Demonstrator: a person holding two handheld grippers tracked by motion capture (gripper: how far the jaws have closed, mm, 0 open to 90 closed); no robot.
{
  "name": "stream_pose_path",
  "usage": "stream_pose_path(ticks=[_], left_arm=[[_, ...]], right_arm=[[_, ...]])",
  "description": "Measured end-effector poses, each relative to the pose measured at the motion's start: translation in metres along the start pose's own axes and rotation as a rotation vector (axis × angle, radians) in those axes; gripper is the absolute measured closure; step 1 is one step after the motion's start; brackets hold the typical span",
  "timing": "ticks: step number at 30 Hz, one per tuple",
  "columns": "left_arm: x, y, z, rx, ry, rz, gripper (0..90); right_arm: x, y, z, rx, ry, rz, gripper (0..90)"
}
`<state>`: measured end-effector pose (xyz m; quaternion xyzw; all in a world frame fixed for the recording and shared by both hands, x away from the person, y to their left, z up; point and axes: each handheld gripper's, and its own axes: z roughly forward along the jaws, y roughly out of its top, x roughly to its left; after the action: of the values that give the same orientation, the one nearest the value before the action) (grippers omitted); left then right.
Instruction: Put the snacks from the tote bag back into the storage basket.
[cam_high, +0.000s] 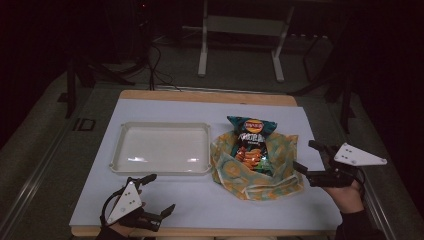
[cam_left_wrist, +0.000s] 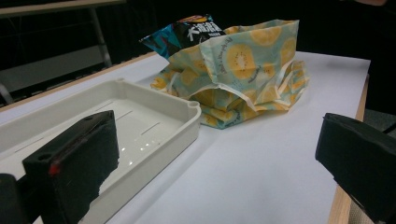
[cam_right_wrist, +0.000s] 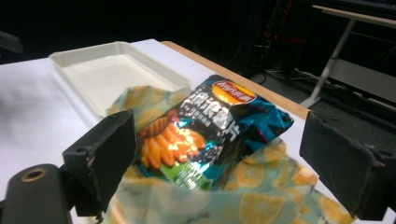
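Chips — a dark bag (cam_high: 252, 142) with a teal top and orange crisps printed on the front — are what the work turns on, and the bag lies half inside a cloth pouch (cam_high: 255, 172) patterned with yellow fruit slices, its top end sticking out toward the far side of the table (cam_high: 200, 205). Largest of all is that table, covered in white with a wooden edge at the far side; on it, left of the pouch and just beside it, sits a shallow white tray (cam_high: 162, 147) with nothing in it. The right gripper (cam_high: 312, 157) hovers at the pouch's right edge, its jaws spread wide and aimed along the bag, gripping nothing. The left gripper (cam_high: 157, 195) waits near the front edge, just short of the tray's near rim, its jaws likewise spread and holding nothing. My reading is that the step in hand is the approach — the right tool lining up to take the bag, most likely to draw it out of the pouch and move it to the tray. The next move calls for closing on the bag's free edge alone, not the cloth under it, while the left tool probably pins the pouch so it does not drag along.
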<state>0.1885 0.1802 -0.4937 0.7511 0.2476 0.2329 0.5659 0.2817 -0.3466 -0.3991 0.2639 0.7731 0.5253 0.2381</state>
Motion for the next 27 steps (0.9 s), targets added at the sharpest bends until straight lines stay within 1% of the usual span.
stream_pose_path(ticks=[2, 3, 5, 8, 12, 16, 21, 27], left_arm=[[0.0, 0.0, 0.0, 0.001, -0.003, 0.0, 0.1], [0.0, 0.0, 0.0, 0.002, -0.004, 0.002, 0.1], [0.0, 0.0, 0.0, 0.004, -0.005, 0.003, 0.1], [0.0, 0.0, 0.0, 0.004, -0.007, 0.005, 0.1], [0.0, 0.0, 0.001, 0.006, -0.008, 0.007, 0.1], [0.0, 0.0, 0.001, 0.009, -0.01, 0.009, 0.1], [0.0, -0.001, 0.002, 0.012, -0.013, 0.007, 0.1], [0.001, -0.001, 0.002, 0.017, -0.018, 0.01, 0.1]], right_arm=[[-0.001, 0.001, 0.002, 0.003, 0.001, -0.002, 10.9], [-0.005, 0.006, 0.01, -0.006, 0.011, 0.009, 13.2], [-0.009, 0.009, 0.017, -0.01, 0.015, 0.009, 13.6], [-0.016, 0.014, 0.027, -0.004, 0.029, 0.016, 14.6], [-0.024, 0.018, 0.04, 0.015, 0.033, 0.02, 15.8], [-0.032, 0.02, 0.05, 0.038, 0.026, 0.029, 17.5], [-0.044, 0.021, 0.062, 0.051, 0.024, 0.046, 22.3], [-0.057, 0.02, 0.074, 0.059, 0.024, 0.07, 25.5]])
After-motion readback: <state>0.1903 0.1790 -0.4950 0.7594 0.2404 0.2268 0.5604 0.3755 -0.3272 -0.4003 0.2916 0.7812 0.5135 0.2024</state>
